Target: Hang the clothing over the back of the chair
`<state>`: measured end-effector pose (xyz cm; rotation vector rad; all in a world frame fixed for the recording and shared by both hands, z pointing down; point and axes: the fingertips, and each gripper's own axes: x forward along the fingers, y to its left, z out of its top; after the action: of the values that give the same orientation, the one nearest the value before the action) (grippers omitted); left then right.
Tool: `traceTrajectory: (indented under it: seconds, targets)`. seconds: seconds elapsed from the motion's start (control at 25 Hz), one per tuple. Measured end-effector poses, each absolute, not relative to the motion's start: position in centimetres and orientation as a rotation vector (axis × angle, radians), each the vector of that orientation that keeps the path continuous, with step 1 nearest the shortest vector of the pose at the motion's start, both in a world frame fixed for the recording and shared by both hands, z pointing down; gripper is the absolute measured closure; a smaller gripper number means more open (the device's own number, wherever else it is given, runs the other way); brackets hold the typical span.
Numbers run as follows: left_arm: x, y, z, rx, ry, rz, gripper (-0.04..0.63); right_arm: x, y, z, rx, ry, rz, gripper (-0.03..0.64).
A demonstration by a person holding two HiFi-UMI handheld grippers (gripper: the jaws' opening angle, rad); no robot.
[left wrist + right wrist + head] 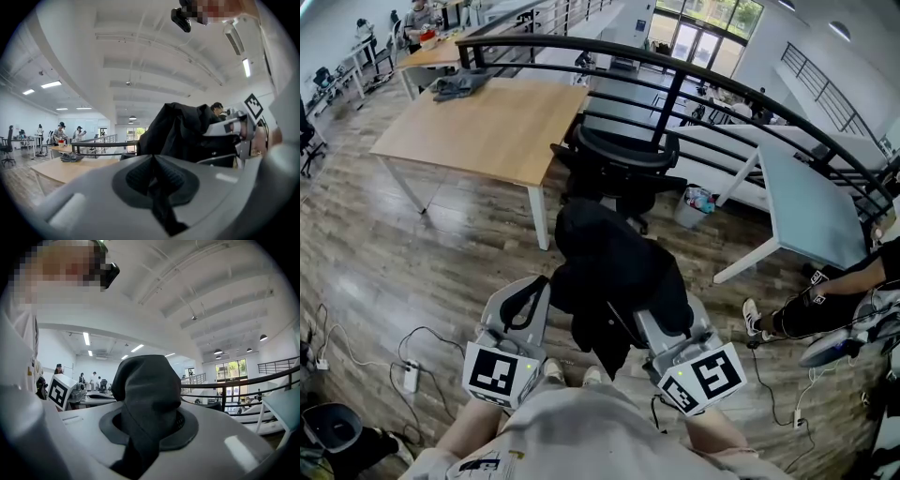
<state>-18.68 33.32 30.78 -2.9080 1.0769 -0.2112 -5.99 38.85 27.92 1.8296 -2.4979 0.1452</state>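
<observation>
The black jacket [614, 272] hangs bunched in the air just short of the black chair [623, 164]. The left gripper [534, 305] has its jaws pinched on a thin fold, and the right gripper [654, 326] clamps a thick wad. A wooden table [487, 127] stands left of the chair, a white table [811, 211] right, and a railing [675, 75] behind.

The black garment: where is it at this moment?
In the head view the black garment hangs at centre, gripped by the left claw and right claw, just short of the black office chair.

Black clothing [619, 267], black chair [623, 155], light wooden table [487, 127] (grey-brown plank-patterned floor [384, 253])
</observation>
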Motion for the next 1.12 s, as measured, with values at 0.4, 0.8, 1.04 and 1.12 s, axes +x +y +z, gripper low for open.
traceTrajectory:
  seconds: [0.4,0.8,1.04,1.12]
  targets:
    - [-17.1,33.6,31.9,-2.917,1.12,-0.267,0.588,-4.6,39.0,29.0,1.774,-2.511,0.163,0.52]
    - [-15.8,34.4,31.8,-2.875,1.187,-0.269,0.588,-3.4,39.0,29.1,1.695,-2.558,0.146,0.518]
    - [-15.2,34.8,31.9,-2.862,1.246,-0.252,0.588,-2.8,38.8,29.2,1.652,-2.587,0.119,0.518]
    - [-15.4,35.0,32.0,-2.843,1.253,-0.292,0.588,-2.7,38.8,29.1,1.644,-2.596,0.114,0.518]
